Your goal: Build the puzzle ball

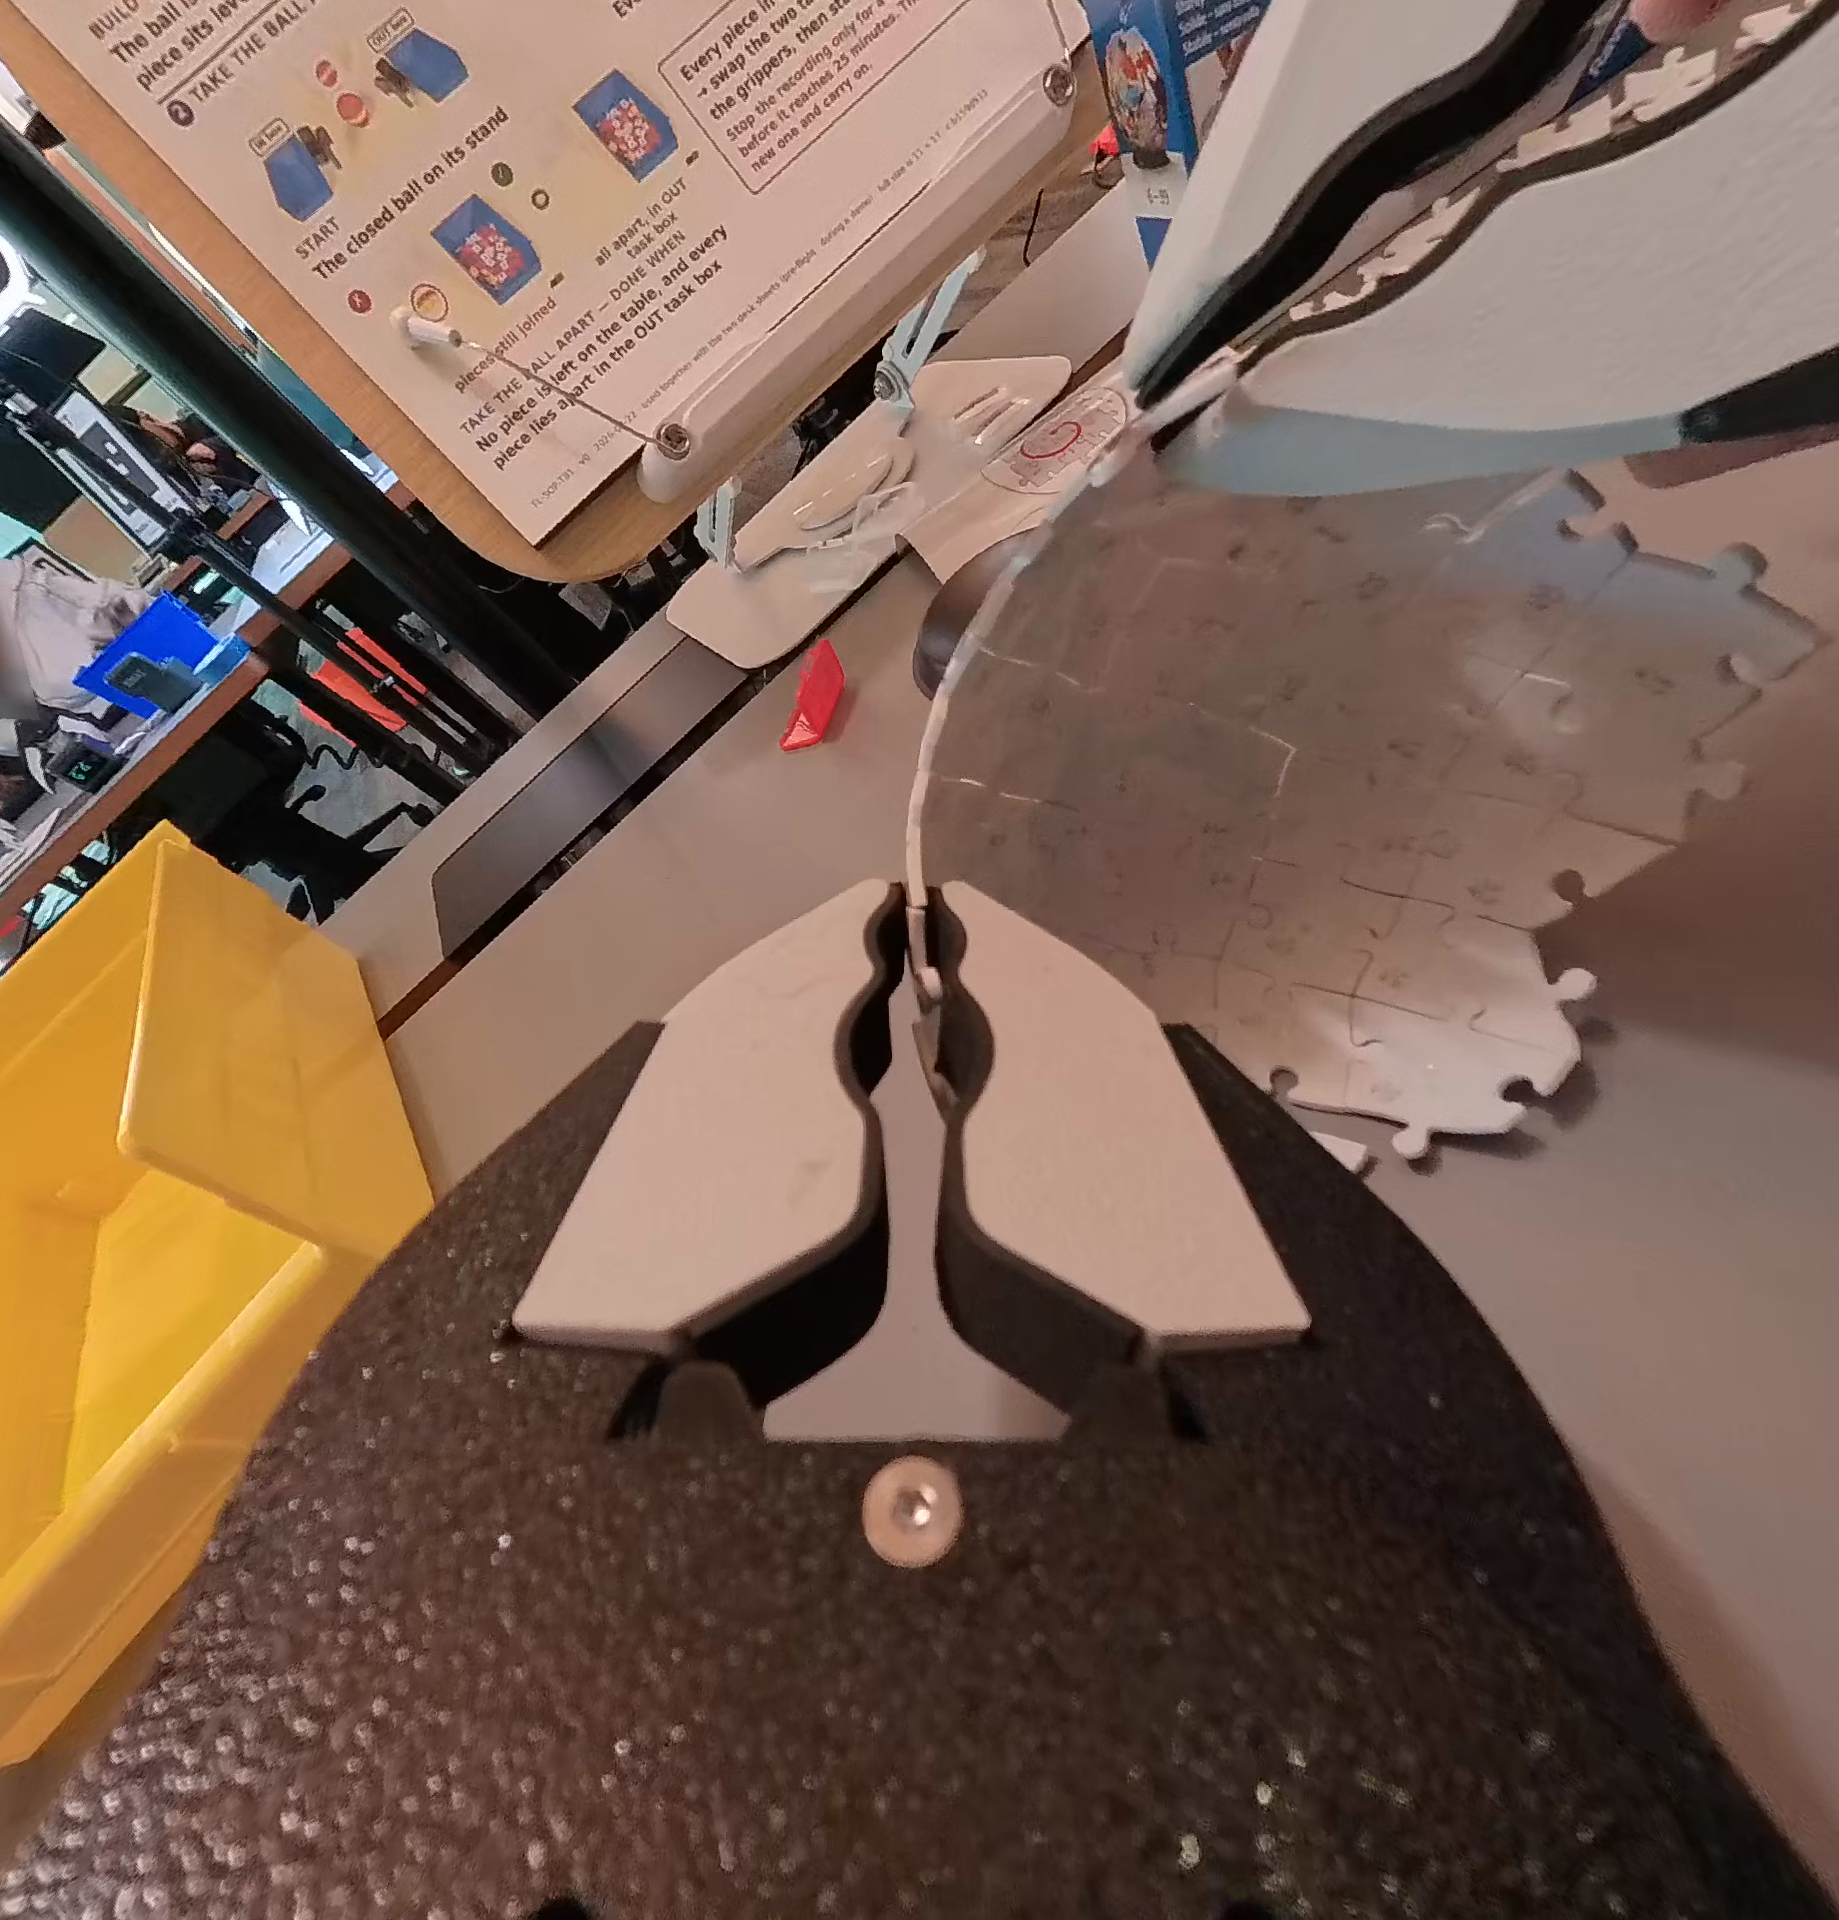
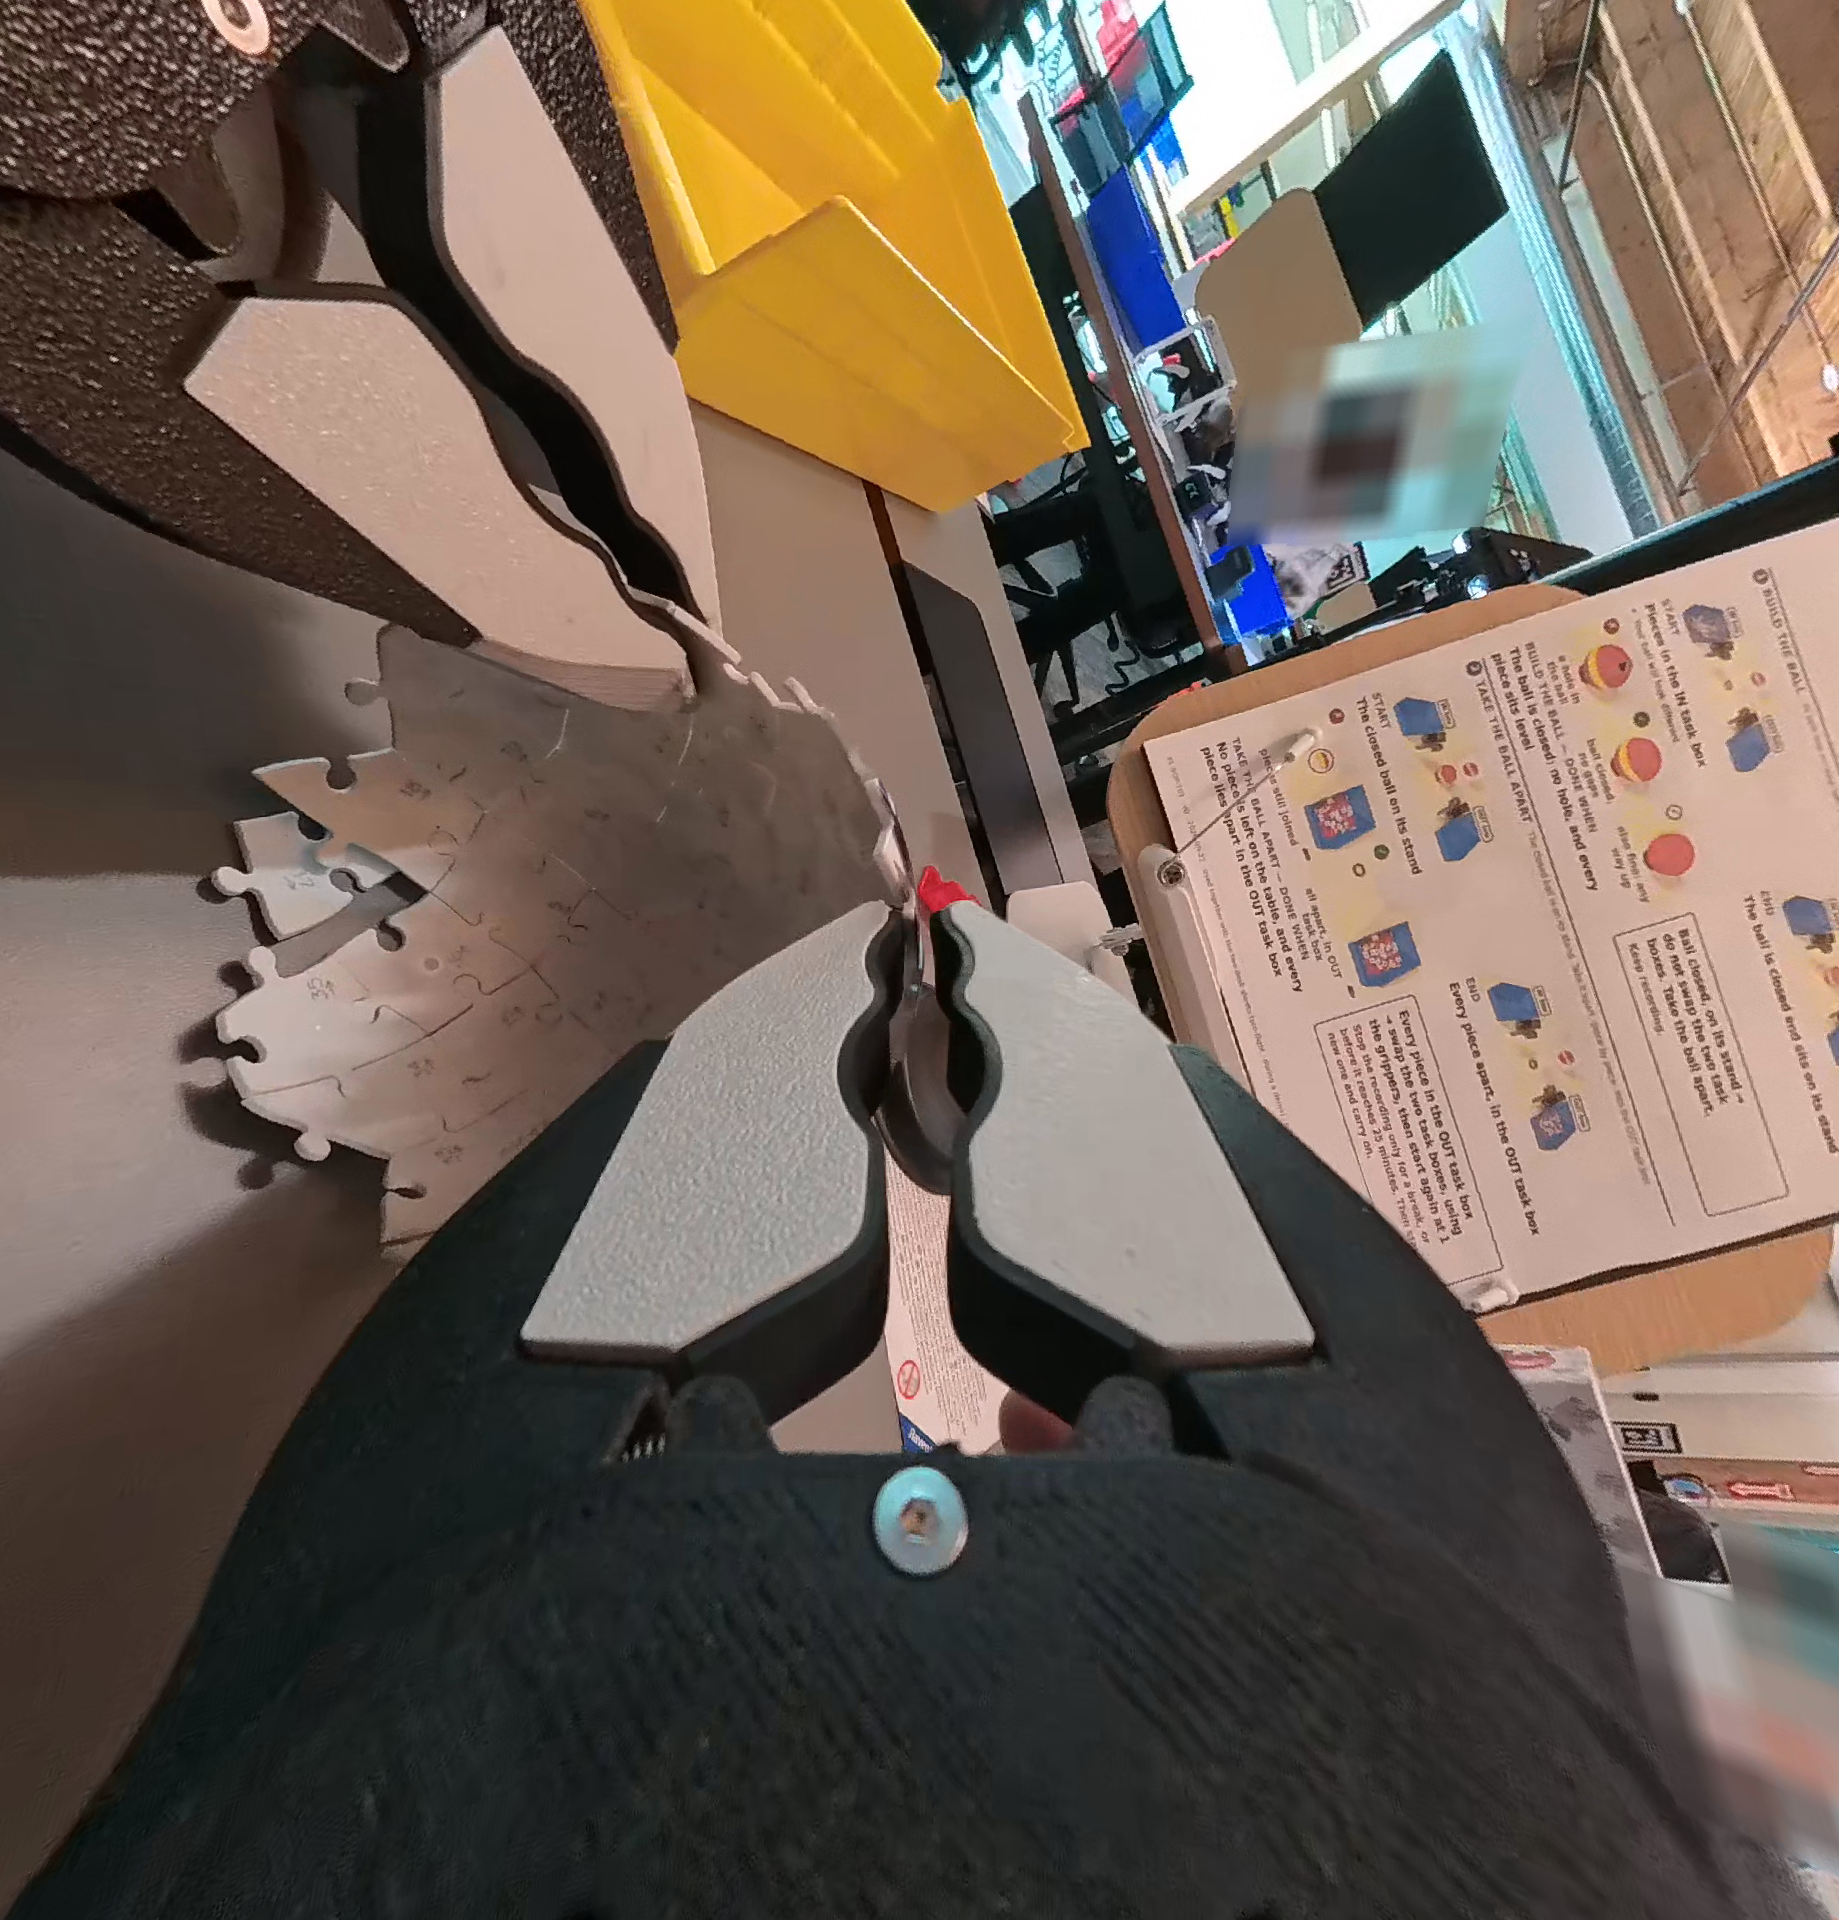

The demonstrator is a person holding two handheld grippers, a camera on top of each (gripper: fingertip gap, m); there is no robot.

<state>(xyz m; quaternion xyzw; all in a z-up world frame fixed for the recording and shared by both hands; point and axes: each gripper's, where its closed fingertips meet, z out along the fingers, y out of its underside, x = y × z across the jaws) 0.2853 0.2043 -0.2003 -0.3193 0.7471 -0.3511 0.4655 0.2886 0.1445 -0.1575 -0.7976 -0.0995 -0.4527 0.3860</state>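
A curved shell of joined puzzle pieces (image 1: 1258, 779) is held off the grey table, its pale numbered inner side facing both cameras, with a jagged open edge. My left gripper (image 1: 917, 909) is shut on the shell's thin rim. My right gripper (image 1: 1164, 400) comes in from the upper right and is shut on the same rim farther along. In the right wrist view the shell (image 2: 541, 914) lies to the left, my right gripper (image 2: 917, 925) pinches its rim, and my left gripper (image 2: 691, 665) grips it from the upper left. One piece (image 2: 281, 868) at the jagged edge sits slightly askew.
A yellow bin (image 1: 115, 1195) stands at the left. An instruction board on a white stand (image 1: 499, 239) is behind, also in the right wrist view (image 2: 1517, 935). A loose red piece (image 1: 813, 696) lies on the table. A blue puzzle box (image 1: 1143, 114) stands at the back. About 8 centimetres separates my left fingertips from my right.
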